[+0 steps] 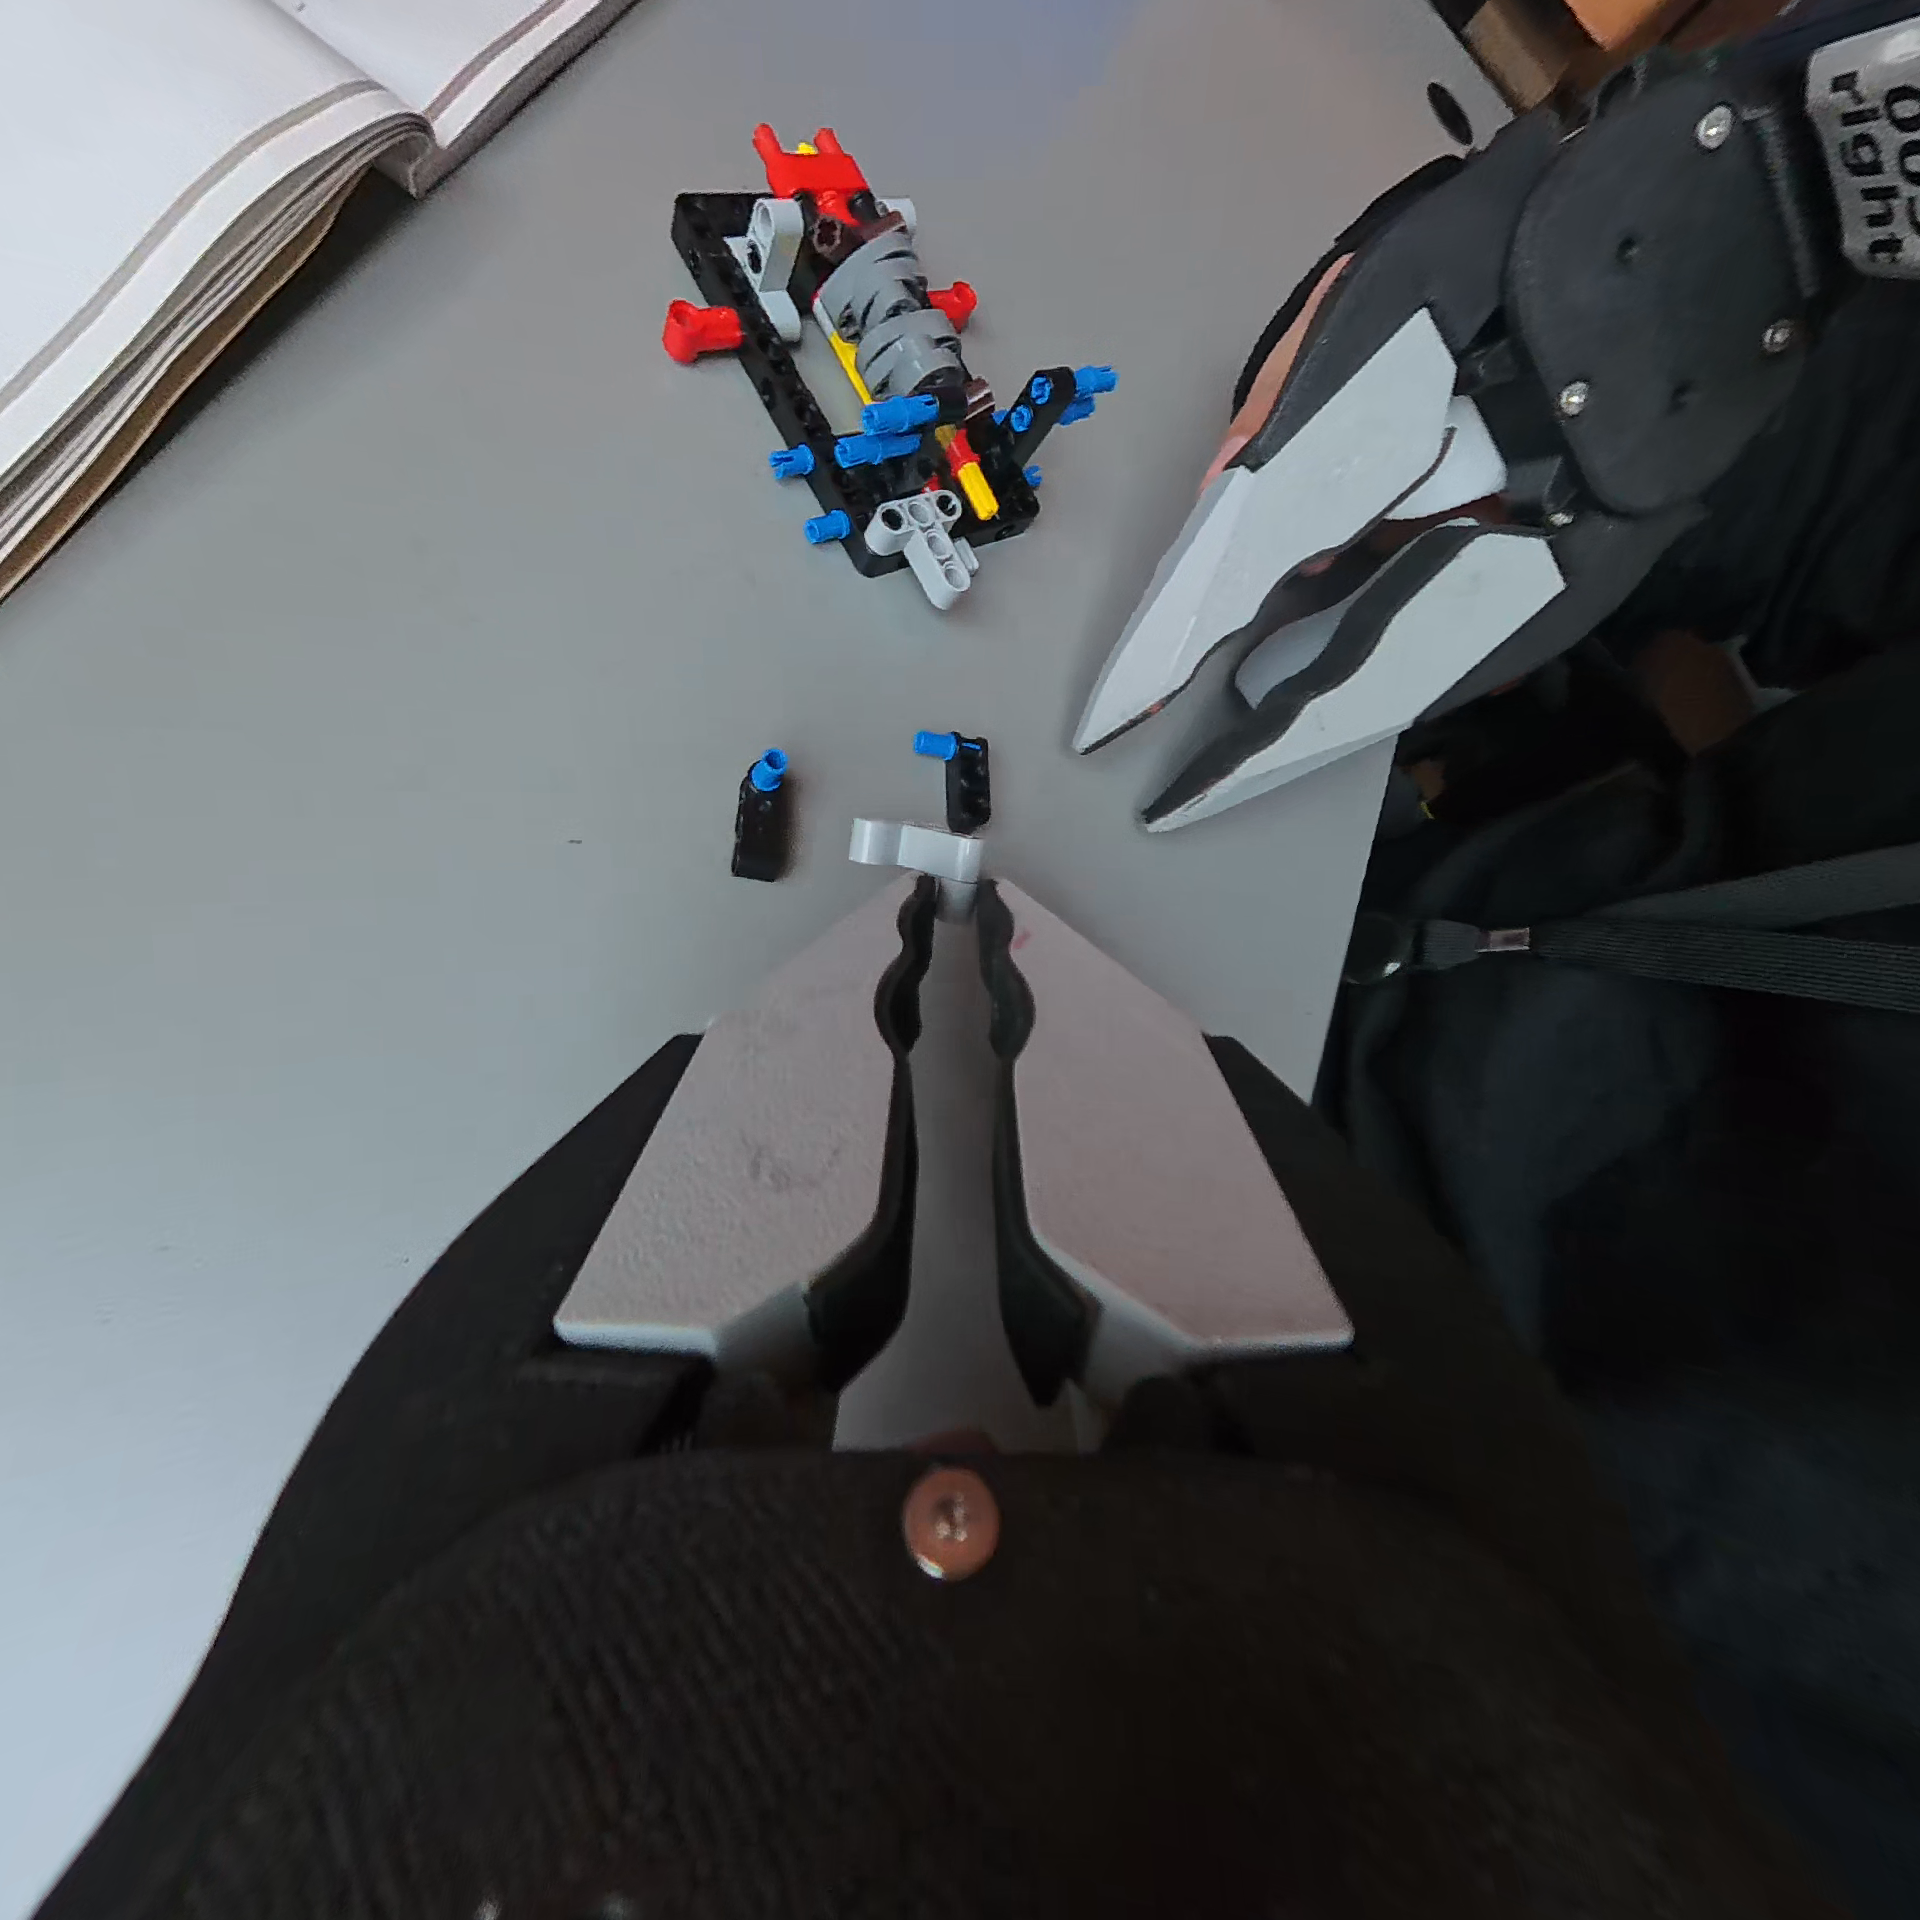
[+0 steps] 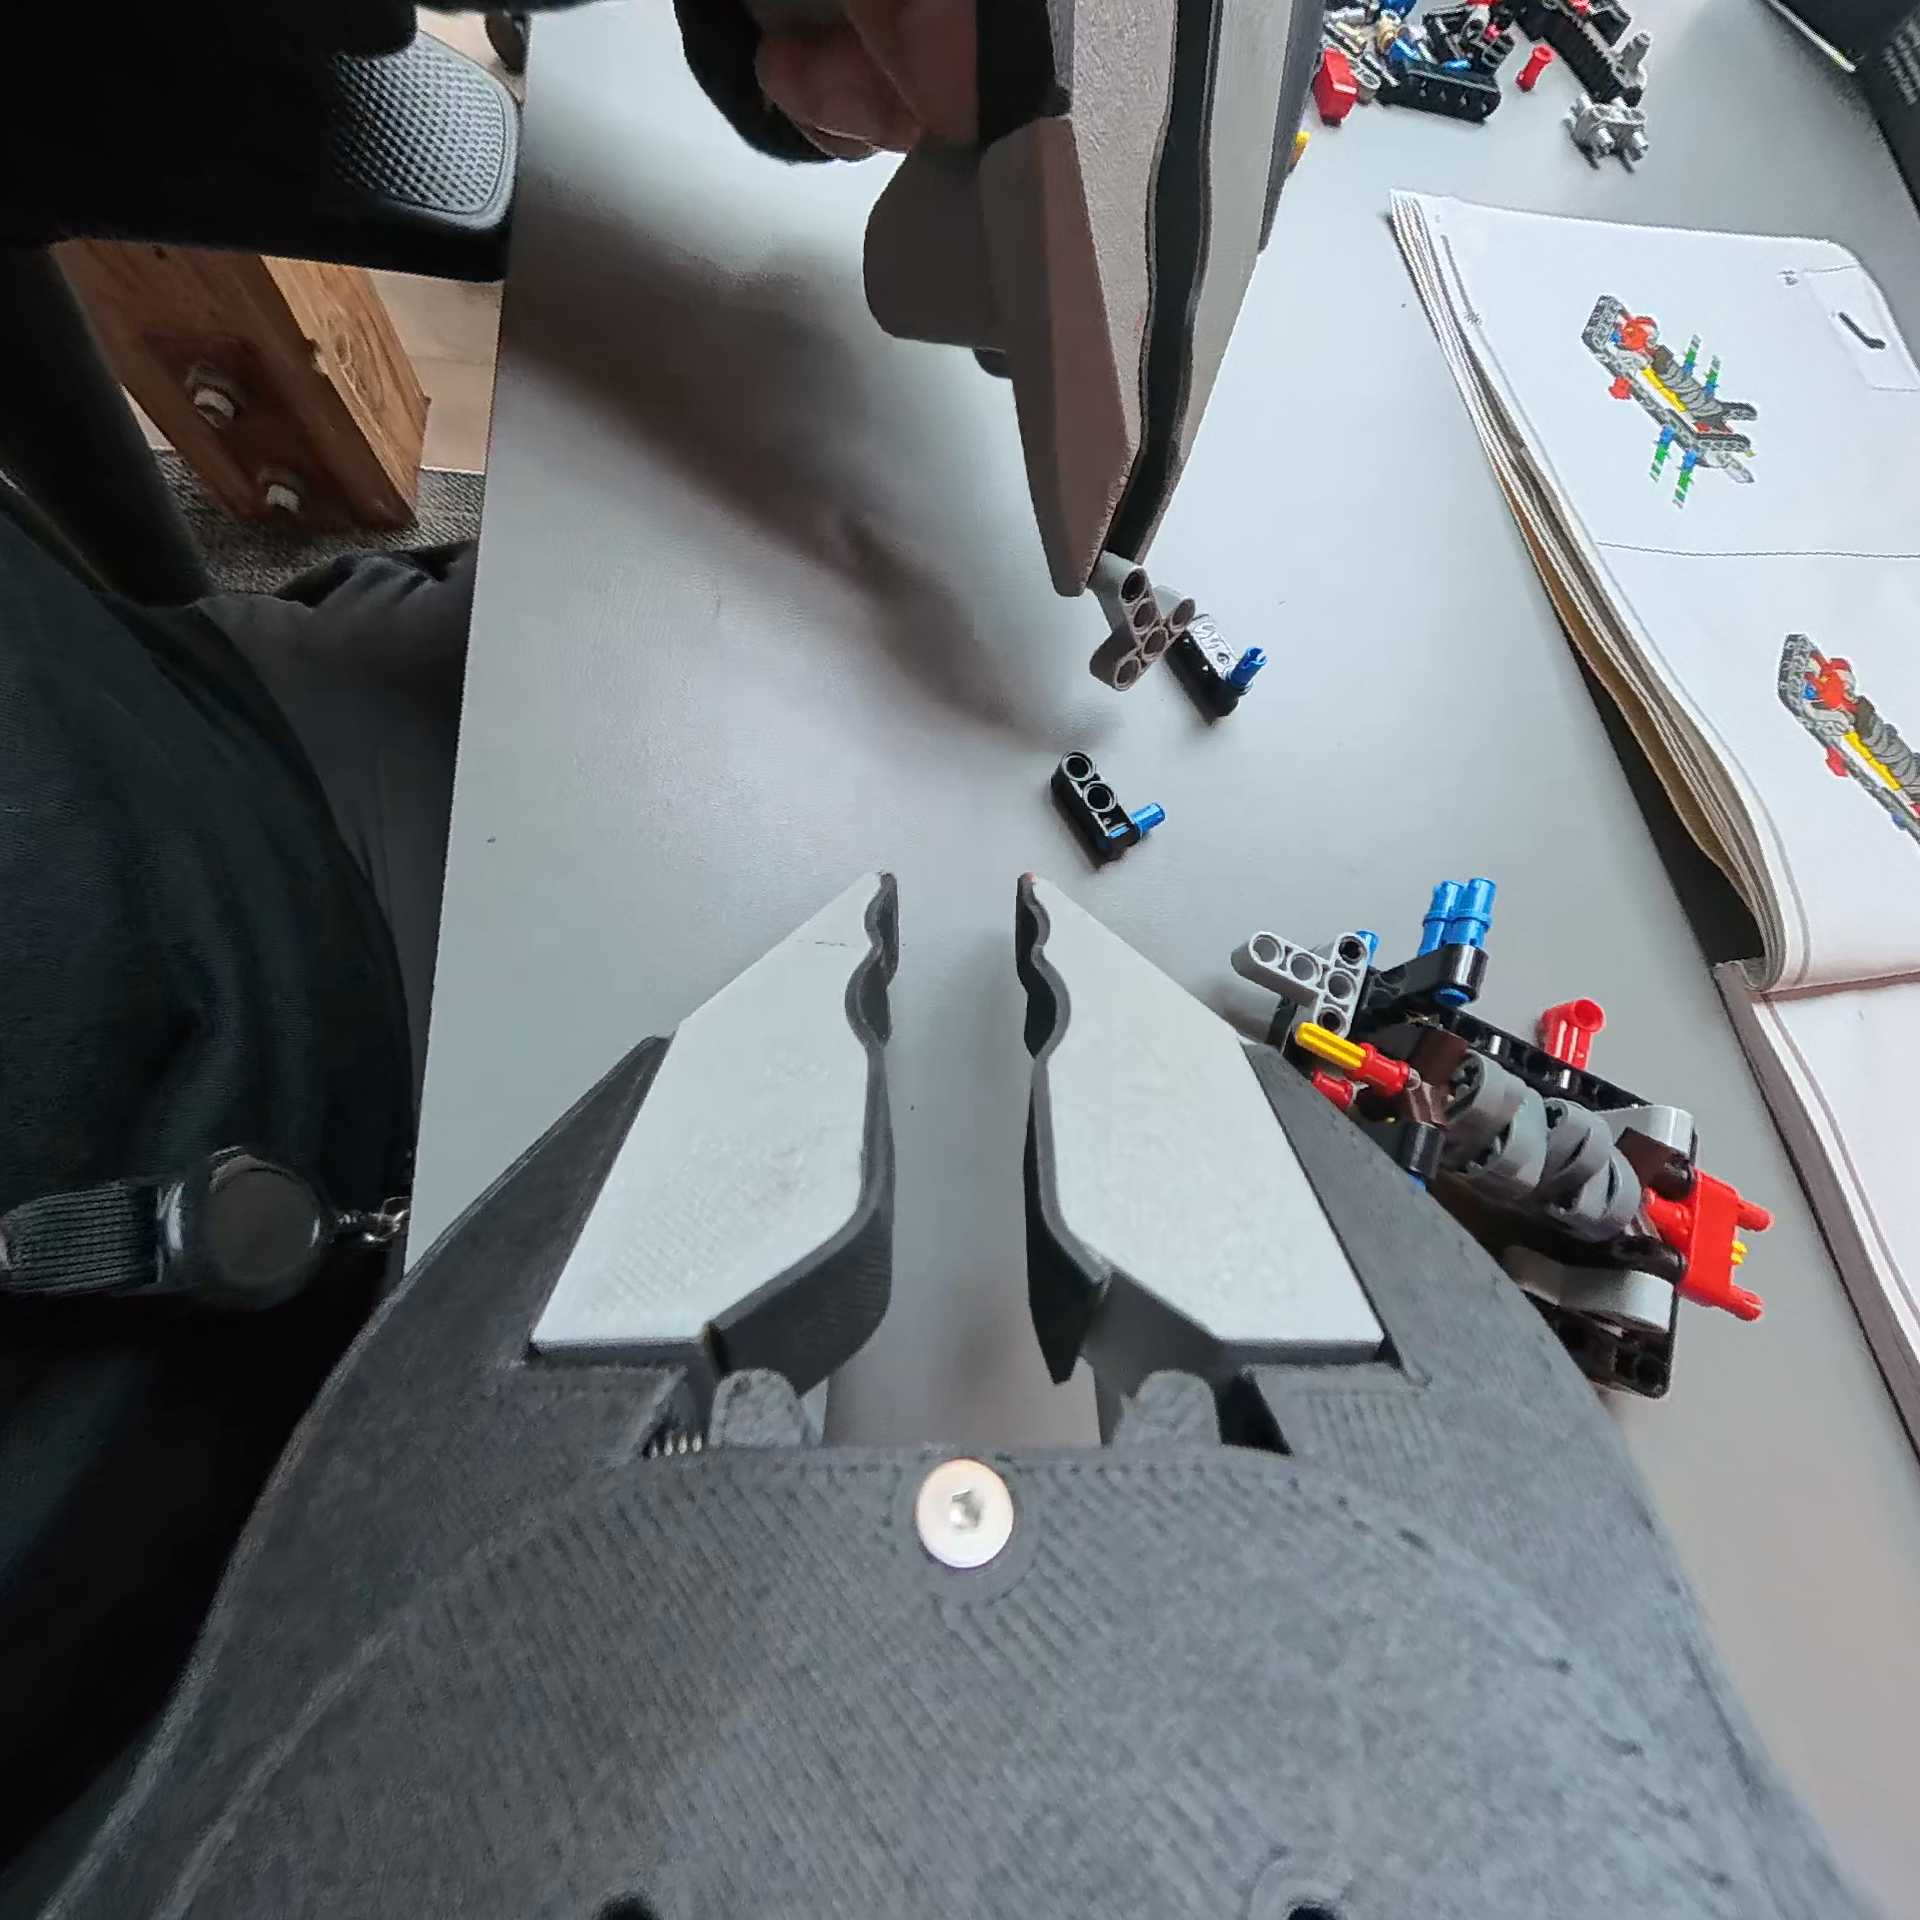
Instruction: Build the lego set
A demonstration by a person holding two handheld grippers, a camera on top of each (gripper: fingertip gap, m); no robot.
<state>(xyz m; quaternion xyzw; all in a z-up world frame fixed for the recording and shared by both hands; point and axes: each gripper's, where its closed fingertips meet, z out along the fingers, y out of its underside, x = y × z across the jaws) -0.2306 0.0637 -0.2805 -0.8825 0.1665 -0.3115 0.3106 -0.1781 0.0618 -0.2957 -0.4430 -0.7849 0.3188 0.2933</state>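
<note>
My left gripper (image 1: 954, 894) is shut on a grey T-shaped beam (image 1: 914, 844), which it holds just above the grey table; the beam also shows in the right wrist view (image 2: 1138, 627). Two short black beams with blue pins lie on the table: one (image 1: 966, 777) right behind the grey beam, one (image 1: 761, 826) to its left. They also show in the right wrist view (image 2: 1210, 665) (image 2: 1099, 805). The partly built model (image 1: 862, 364) (image 2: 1507, 1122) has a black frame with grey, red, yellow and blue parts. My right gripper (image 2: 956, 899) is open and empty above the table.
An open instruction booklet (image 2: 1683, 499) (image 1: 187, 208) lies beside the model. A pile of loose parts (image 2: 1475, 62) sits at the far end of the table. The table's edge (image 2: 468, 727) runs by a person's dark clothing and a chair. The tips of one gripper are about 6 cm away from the tips of the other.
</note>
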